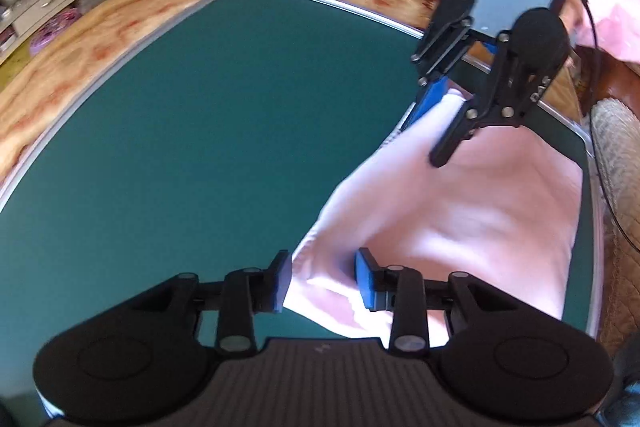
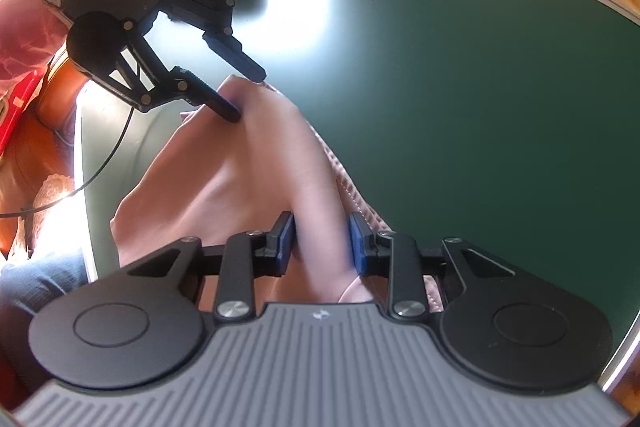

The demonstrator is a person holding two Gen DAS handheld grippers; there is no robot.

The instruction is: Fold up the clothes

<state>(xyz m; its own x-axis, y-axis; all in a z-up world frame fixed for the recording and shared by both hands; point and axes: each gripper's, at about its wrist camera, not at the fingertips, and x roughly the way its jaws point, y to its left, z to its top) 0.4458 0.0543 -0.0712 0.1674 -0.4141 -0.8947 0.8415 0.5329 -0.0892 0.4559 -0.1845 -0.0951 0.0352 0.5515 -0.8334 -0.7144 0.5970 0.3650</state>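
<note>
Pink garment stretched between two grippers, one at each end of its folded edge.

The pink garment (image 1: 460,211) lies on the green desk (image 1: 200,127), long axis running from left gripper (image 1: 324,281) to right gripper (image 2: 322,245). Both straddle the folded edge with jaws apart, fabric between the pads, not visibly pinched; each sits equally close to its own end.

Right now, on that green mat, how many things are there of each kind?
Pink garment: 1
Grippers over it: 2, the left gripper and the right gripper
Total: 3
</note>
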